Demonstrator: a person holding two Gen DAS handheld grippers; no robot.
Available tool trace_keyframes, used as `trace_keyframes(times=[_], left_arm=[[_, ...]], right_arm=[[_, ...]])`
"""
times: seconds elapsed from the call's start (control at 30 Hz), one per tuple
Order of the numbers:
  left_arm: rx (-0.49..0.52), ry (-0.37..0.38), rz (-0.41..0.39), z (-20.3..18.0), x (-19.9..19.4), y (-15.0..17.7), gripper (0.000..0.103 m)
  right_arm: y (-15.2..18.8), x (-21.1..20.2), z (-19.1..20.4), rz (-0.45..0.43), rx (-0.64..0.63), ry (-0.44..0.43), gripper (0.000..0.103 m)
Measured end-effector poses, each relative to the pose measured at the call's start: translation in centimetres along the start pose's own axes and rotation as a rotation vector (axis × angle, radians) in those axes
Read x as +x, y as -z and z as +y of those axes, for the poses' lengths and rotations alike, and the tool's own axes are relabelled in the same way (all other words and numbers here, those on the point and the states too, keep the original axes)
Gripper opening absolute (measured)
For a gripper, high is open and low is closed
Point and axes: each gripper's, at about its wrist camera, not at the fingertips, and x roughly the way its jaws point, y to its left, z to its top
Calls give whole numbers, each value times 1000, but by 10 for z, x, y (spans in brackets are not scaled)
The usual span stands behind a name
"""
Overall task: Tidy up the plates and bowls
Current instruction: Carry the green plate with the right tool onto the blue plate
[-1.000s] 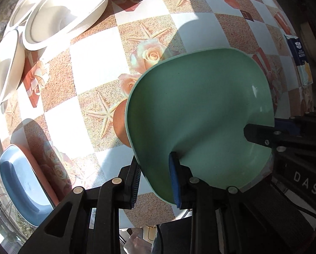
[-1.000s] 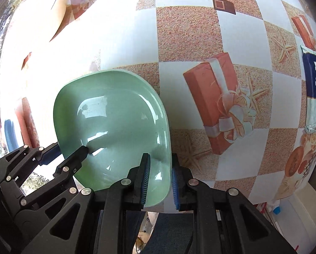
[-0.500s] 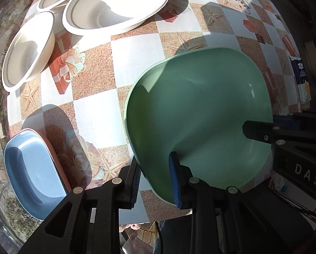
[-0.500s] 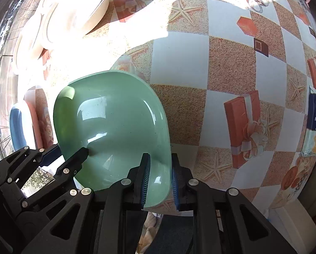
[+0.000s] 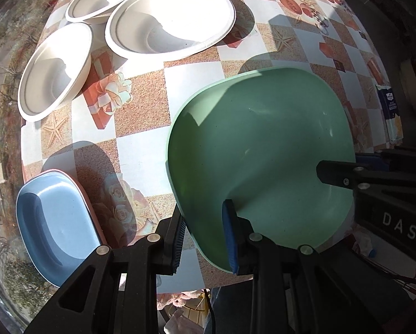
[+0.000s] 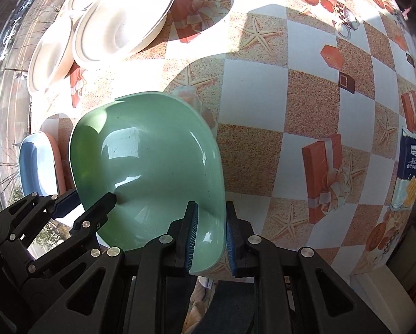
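Both grippers hold one green plate (image 5: 263, 153) above the table, tilted. My left gripper (image 5: 205, 239) is shut on its near left rim. My right gripper (image 6: 209, 238) is shut on its right rim, and the plate (image 6: 149, 167) fills the lower left of the right wrist view. A blue plate (image 5: 52, 222) stacked on a pink one lies at the table's left edge, also seen in the right wrist view (image 6: 32, 164). Three white bowls (image 5: 169, 19) stand at the far left, the largest in front (image 6: 121, 19).
The table (image 5: 141, 105) has a checkered cloth with gift boxes and starfish. A blue snack packet (image 6: 411, 164) lies at the right edge, also in the left wrist view (image 5: 390, 108). The table's near edge runs just under the grippers.
Both grippers have carried the green plate up and back toward the left. The white bowls and the blue plate have come into fuller view.
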Motion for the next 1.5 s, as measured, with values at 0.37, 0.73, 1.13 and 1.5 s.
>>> trace_keyframes(times=[0.37, 0.73, 1.13, 1.5], left_arm=[[-86, -13, -34, 17, -29, -5, 29], [-179, -19, -59, 61, -31, 24, 29], [-240, -49, -69, 76, -19, 30, 29], [-346, -86, -47, 111, -9, 52, 28]], right_arm=[[-2, -8, 15, -21, -56, -3, 22], [3, -24, 42, -34, -163, 1, 22], [8, -26, 58, -22, -225, 3, 22], [5, -12, 78, 22, -291, -31, 22]])
